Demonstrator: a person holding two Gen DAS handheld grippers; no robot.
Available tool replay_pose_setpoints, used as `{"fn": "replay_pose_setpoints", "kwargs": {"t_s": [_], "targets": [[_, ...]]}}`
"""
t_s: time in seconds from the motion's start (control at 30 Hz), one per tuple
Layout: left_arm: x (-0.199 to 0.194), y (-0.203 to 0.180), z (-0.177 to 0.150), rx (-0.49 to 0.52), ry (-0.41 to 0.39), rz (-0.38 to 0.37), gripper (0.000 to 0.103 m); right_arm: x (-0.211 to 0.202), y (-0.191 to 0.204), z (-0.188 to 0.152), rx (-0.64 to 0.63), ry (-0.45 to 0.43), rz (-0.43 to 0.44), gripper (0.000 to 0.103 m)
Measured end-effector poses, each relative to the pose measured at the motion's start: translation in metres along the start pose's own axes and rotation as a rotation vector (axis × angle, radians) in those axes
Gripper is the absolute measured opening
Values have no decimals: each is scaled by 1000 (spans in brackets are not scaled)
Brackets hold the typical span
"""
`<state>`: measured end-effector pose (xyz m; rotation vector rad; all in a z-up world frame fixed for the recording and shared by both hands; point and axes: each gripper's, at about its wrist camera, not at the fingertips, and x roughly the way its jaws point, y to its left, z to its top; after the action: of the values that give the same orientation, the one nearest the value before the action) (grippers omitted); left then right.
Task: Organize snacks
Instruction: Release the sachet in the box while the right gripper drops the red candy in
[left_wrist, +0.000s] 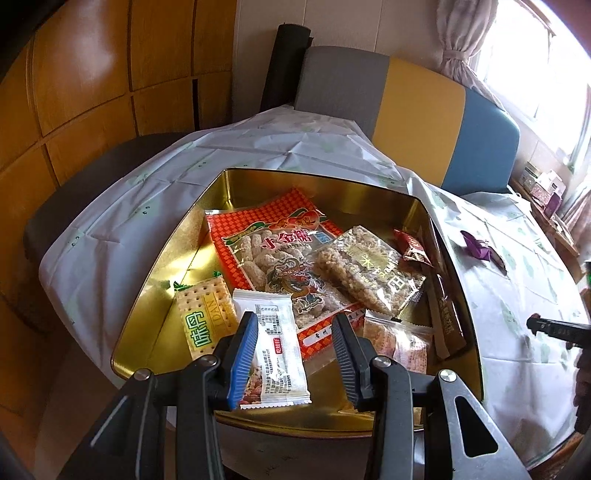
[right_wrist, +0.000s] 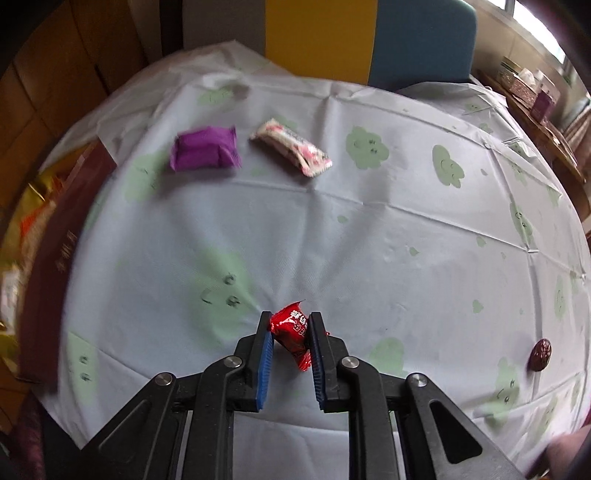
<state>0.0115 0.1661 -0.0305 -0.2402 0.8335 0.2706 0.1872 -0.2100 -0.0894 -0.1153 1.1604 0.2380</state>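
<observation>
The right gripper (right_wrist: 289, 334) pinched a red candy packet (right_wrist: 291, 334), its lower end hidden by the pads, while the left gripper (left_wrist: 293, 334) hung half-open and empty over the gold tin (left_wrist: 258, 177), beyond which a blurred purple packet (right_wrist: 205, 148) lay on the tablecloth (right_wrist: 369, 240).

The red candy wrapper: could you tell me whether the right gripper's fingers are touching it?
Touching. The right wrist view shows the right gripper with both fingers pressed against the red candy wrapper.
</observation>
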Motion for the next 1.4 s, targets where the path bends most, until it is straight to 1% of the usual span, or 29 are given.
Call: {"fn": "replay_pose_setpoints", "kwargs": {"t_s": [0.13,0.27,0.33,0.43,0.57,0.73,0.8,0.9,1.03,1.1,1.2,1.27,1.4], "targets": [[1,1,-1,-2,4,0,42,-11,10,0,-1,-33,23,18],[1,3,0,-10,1,3,42,-26,35,0,-43,-84,38,18],[1,4,0,-11,0,5,42,-35,48,1,-60,-104,83,18],[2,2,-1,-7,2,6,42,-48,79,1,-119,-129,148,18],[2,1,-2,5,-3,10,42,-60,134,9,-220,-150,257,18],[4,3,-3,0,0,11,42,-63,197,12,-337,-147,333,18],[4,3,-3,-3,1,10,42,-59,218,13,-379,-141,337,18],[5,4,-3,-6,2,10,42,-43,244,16,-428,-102,331,18],[6,6,-3,-10,4,10,42,-17,260,18,-478,-64,274,19],[8,6,-3,-10,8,11,42,-10,263,16,-491,-54,252,22],[9,6,-4,-8,11,11,42,-4,263,15,-489,-53,228,23],[9,5,-4,-5,11,11,42,-5,259,15,-480,-54,235,29],[9,4,-5,-4,11,11,42,-10,252,12,-456,-75,243,29]]}}
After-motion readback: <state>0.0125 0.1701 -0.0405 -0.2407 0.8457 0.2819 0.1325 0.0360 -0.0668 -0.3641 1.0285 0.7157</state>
